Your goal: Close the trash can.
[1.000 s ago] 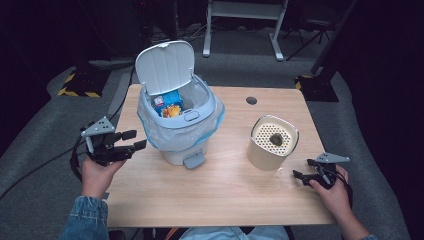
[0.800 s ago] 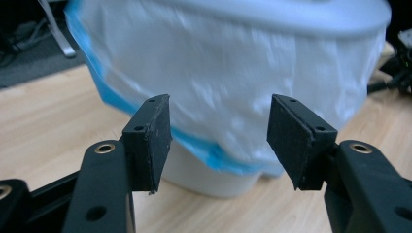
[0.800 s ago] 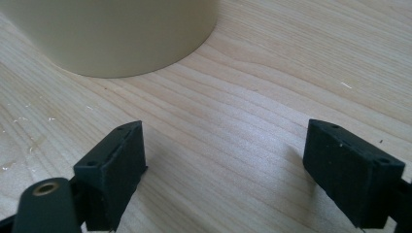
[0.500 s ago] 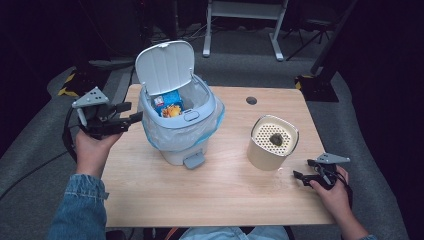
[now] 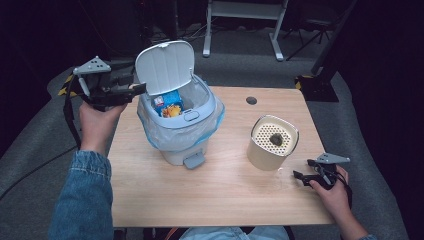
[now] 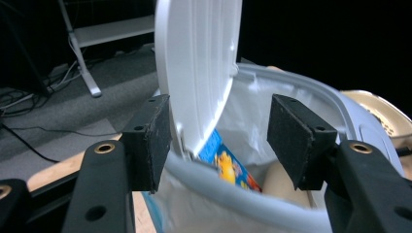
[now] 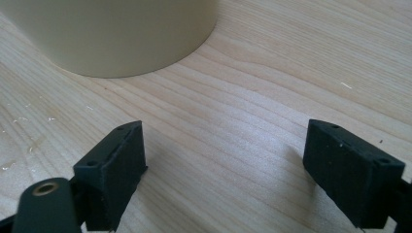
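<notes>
A pale blue-grey pedal bin [image 5: 177,145] with a plastic liner stands on the left half of the wooden table [image 5: 225,200]. Its white lid [image 5: 165,67] is up, and a blue and yellow packet [image 5: 167,105] lies inside. My left gripper [image 5: 136,90] is held in the air at the lid's left edge, open. In the left gripper view the lid [image 6: 199,68] rises just beyond the gap of the left gripper [image 6: 218,141], untouched by the pads, with the packet [image 6: 228,167] below. My right gripper [image 5: 301,168] rests open on the table by a cream canister [image 5: 272,145]; nothing lies within the right gripper [image 7: 223,170].
The canister has a perforated top with a dark lump on it. The bin's foot pedal [image 5: 194,161] points toward the person. A round cable hole [image 5: 251,100] sits near the table's far edge. A white metal stand [image 5: 240,25] is on the floor behind.
The left hand has risen and moved away from the person, from beside the bin's body up to the raised lid's edge. The right hand has stayed put.
</notes>
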`<action>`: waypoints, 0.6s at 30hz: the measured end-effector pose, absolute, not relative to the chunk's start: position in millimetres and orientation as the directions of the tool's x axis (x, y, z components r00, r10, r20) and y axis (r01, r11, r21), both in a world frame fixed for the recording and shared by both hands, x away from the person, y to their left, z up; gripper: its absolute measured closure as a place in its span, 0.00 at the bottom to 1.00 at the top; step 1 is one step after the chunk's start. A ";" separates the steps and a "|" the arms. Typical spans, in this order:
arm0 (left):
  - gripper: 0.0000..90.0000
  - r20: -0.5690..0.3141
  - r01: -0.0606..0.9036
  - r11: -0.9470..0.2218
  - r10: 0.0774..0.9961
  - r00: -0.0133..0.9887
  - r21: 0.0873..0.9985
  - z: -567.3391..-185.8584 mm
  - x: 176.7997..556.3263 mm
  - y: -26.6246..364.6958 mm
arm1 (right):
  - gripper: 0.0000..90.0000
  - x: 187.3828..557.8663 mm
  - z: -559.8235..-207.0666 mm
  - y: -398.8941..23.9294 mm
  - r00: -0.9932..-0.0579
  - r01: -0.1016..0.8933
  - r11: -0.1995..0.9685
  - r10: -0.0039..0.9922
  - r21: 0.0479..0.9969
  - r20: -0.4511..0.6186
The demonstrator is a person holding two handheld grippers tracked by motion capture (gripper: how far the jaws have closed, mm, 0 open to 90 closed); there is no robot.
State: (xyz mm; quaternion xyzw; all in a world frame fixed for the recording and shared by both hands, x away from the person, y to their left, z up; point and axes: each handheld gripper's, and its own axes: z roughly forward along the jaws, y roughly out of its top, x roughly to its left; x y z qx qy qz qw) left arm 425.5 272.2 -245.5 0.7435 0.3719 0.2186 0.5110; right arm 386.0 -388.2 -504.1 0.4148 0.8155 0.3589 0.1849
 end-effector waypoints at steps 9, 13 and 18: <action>0.46 -0.066 0.342 -0.184 0.793 0.606 0.922 -231.7 447.3 267.8 | 0.17 386.0 -504.1 -388.3 -0.588 0.543 0.399 0.809 0.739 -0.004; 0.46 -0.076 0.326 -0.173 0.776 0.627 0.929 -230.2 448.5 263.4 | 0.17 386.0 -504.1 -388.3 -0.588 0.543 0.399 0.809 0.739 -0.004; 0.45 -0.073 0.325 -0.176 0.776 0.627 0.929 -228.9 445.6 261.6 | 0.17 386.0 -504.1 -388.2 -0.588 0.544 0.398 0.809 0.739 -0.004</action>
